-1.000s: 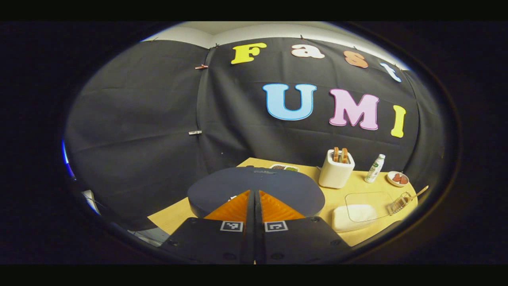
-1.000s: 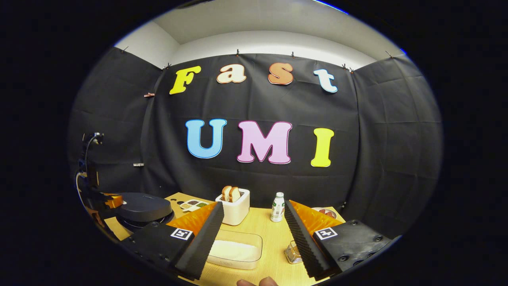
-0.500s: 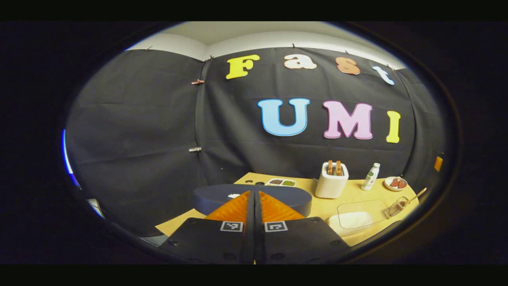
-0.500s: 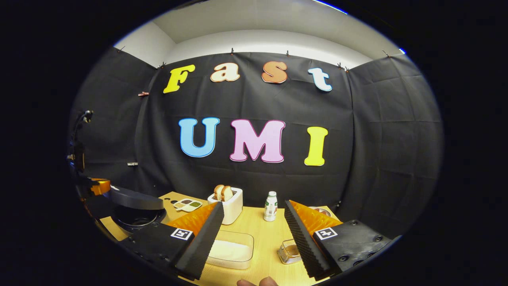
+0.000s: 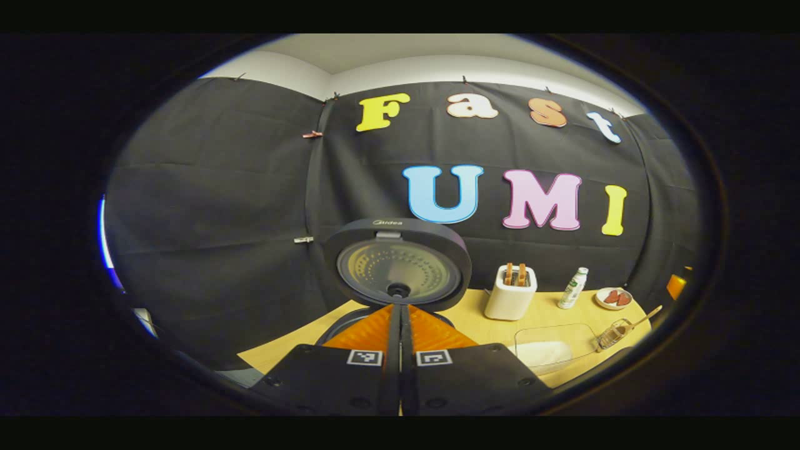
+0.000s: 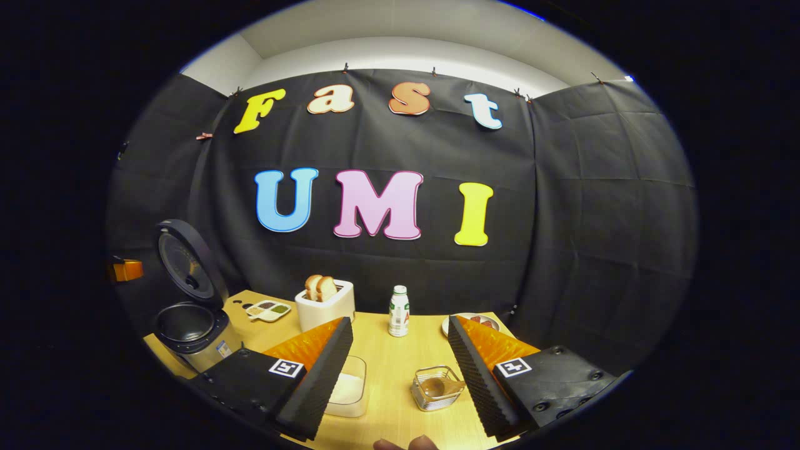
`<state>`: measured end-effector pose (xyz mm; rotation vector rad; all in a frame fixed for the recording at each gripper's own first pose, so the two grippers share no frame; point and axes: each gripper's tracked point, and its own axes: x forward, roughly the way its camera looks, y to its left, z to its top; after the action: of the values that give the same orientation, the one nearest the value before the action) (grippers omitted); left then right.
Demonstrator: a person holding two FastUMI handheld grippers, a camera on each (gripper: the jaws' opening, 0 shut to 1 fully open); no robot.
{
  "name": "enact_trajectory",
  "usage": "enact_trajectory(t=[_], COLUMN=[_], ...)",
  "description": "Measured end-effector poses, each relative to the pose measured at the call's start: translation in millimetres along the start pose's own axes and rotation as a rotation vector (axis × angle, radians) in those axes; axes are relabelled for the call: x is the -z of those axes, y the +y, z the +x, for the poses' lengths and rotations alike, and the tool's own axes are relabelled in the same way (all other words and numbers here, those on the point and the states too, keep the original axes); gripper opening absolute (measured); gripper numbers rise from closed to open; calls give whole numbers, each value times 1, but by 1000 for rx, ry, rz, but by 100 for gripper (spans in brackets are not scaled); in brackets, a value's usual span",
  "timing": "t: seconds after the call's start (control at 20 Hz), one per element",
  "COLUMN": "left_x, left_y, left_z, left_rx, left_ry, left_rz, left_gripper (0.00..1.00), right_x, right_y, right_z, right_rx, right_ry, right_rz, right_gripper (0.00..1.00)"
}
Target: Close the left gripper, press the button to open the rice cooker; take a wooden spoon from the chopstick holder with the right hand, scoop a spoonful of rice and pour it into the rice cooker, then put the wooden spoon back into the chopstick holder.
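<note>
In the left gripper view the left gripper has its two fingers pressed flat together with nothing between them, and they cover most of the rice cooker pot just beyond, so only a dark arc of its rim shows. The lid stands upright at the far side, its inner plate facing the camera. The right gripper is spread wide and holds nothing; its fingers cut off part of the clear rice box and a corner of the wire chopstick holder below it on the near part of the table. The wooden spoon lies in that holder (its bowl is a brownish blur here, while its handle sticks out to the right in the left gripper view). The box holds a layer of white rice. At the far left the cooker's open pot looks dark inside; what it holds cannot be made out. Farther back a white toaster carries two bread slices, a divided dish holds grains, a small bottle stands upright, and a plate holds something red. The table is pale wood, with black cloth behind and a white wall above.
</note>
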<state>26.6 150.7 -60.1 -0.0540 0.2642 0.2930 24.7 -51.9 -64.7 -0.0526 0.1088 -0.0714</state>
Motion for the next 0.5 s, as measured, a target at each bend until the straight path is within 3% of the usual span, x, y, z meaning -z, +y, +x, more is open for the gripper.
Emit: enact_trajectory(t=[0.25,0.35,0.5], left_x=[-2,-3,-3], left_y=[-6,-12,-16], left_z=[-6,-9,-14], left_rx=[-8,1,6], left_ry=[-10,-15,-14], left_rz=[4,17,25], left_gripper=[7,4,7], right_x=[37,54,76], right_y=[-42,-56,-73], right_z=[19,24,33], right_rx=[77,95,117], right_ry=[61,94,129], right_rz=[7,15,22], right_gripper=[96,96,96])
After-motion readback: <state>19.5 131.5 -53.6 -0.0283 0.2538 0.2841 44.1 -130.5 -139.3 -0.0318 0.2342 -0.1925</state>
